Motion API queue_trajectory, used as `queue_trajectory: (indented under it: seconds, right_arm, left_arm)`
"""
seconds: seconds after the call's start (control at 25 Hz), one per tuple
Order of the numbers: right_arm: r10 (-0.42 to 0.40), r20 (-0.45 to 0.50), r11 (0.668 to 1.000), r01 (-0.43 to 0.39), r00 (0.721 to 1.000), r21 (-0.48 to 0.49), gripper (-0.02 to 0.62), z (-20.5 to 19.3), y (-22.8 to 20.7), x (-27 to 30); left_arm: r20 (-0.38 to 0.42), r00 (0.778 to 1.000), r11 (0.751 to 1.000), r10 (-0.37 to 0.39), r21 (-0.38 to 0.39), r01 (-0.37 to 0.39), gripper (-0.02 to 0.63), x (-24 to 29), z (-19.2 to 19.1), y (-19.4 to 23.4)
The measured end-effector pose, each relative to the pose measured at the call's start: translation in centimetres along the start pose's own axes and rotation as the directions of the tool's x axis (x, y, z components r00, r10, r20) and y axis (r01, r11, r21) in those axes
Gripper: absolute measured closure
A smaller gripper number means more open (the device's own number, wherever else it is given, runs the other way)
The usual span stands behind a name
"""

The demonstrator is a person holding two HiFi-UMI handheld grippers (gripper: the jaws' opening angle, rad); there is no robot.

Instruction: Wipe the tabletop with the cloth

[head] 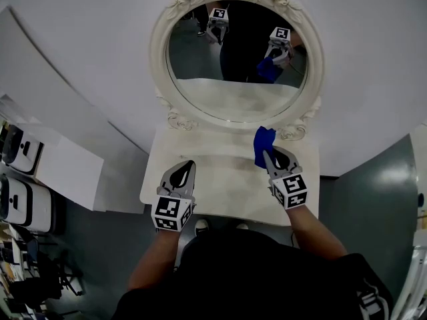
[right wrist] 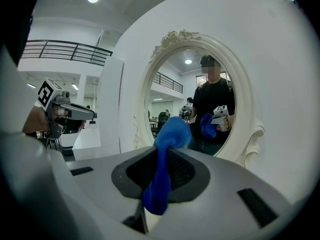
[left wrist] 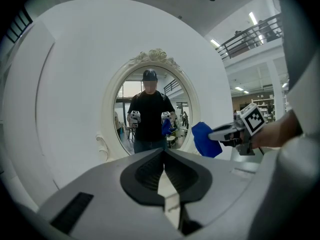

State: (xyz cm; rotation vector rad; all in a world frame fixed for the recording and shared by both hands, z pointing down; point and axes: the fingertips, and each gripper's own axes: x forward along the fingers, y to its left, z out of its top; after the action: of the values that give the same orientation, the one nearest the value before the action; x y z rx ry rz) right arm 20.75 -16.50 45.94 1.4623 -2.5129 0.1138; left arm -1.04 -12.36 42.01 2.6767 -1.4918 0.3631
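Blue cloth (head: 263, 141): pinched in right gripper (head: 269, 157), seemingly just above tabletop (head: 223, 182) at 1 o'clock, near mirror (head: 233, 65). Left gripper (head: 189, 167): jaws pressed together, empty. Wiping apparently unstarted; whole surface remaining

Black short-sleeved top (head: 247, 272), filling 6 o'clock of head view. White shoe tips (head: 200, 227) just above it. Left gripper (head: 189, 165), 7 o'clock: light grey shell, black teardrop jaw pads, ribbed inner faces. Right gripper (head: 267, 155), 4 o'clock: same build. Black-and-white square-marker cube (head: 172, 213) behind each.
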Motion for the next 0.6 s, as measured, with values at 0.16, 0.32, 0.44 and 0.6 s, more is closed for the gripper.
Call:
queue_trajectory:
  seconds: [0.16,0.32,0.44,0.6]
  right_arm:
    - [-0.023,-0.002,1.0,0.023,1.0,-0.011,0.554,0.2,0.6,0.2]
    - [-0.061,-0.001,0.998,0.061,0.998,-0.001,0.554,0.7,1.0,0.7]
    - [-0.075,0.0,0.997,0.075,0.997,-0.002,0.554,1.2,1.6,1.1]
    - [-0.083,-0.016,0.997,0.083,0.996,-0.003,0.554,1.1,2.5,1.7]
  left_arm:
    - [0.01,1.0,1.0,-0.012,-0.004,0.012,0.595,-0.3,-0.4,0.8]
    - [0.021,1.0,1.0,-0.016,-0.006,0.016,0.595,-0.7,-0.5,2.2]
    - [0.031,0.999,1.0,-0.024,-0.009,0.024,0.595,-0.9,-0.4,3.2]
    - [0.034,0.999,0.999,-0.034,-0.017,0.034,0.595,-1.3,-0.7,4.3]
